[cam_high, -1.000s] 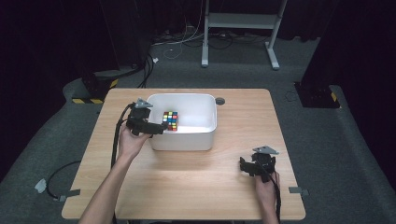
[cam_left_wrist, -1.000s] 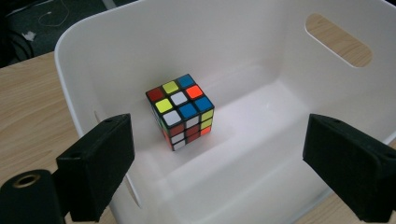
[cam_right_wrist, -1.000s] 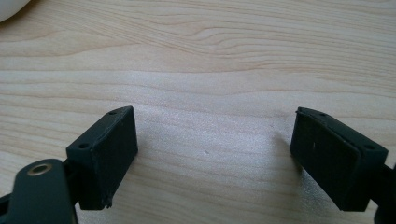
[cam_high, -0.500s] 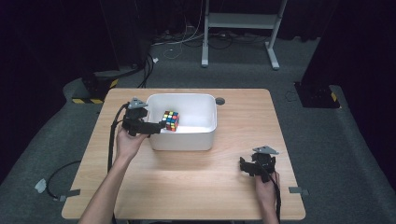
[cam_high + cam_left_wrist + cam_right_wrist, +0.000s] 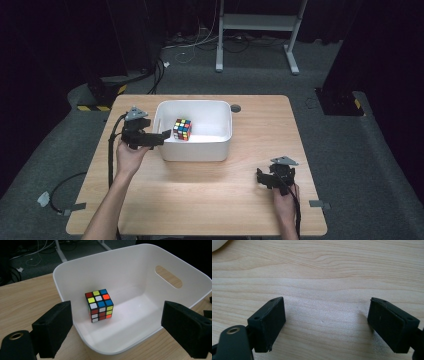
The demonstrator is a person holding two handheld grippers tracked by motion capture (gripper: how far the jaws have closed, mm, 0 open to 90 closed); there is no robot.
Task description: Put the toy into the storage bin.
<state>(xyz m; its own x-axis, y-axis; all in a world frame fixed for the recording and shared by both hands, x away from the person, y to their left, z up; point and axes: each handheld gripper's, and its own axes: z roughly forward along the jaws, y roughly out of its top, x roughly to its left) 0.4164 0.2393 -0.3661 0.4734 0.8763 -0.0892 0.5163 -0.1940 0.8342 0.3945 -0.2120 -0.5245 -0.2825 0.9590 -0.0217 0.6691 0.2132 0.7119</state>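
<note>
Left gripper (image 5: pixel 159 137) is held by the left hand (image 5: pixel 131 154), forearm stretched fwd, jaws wide apart. Right gripper (image 5: pixel 261 177) is low in the right hand (image 5: pixel 286 197), jaws also spread wide

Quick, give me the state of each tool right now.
Left tool: open, holding nothing, at the white bin's rim, aimed at the cube.
Right tool: open, holding nothing, over bare table.

Grey carpet floor (image 5: pixel 350 150), white metal stand (image 5: pixel 260 22), dark surroundings
</note>
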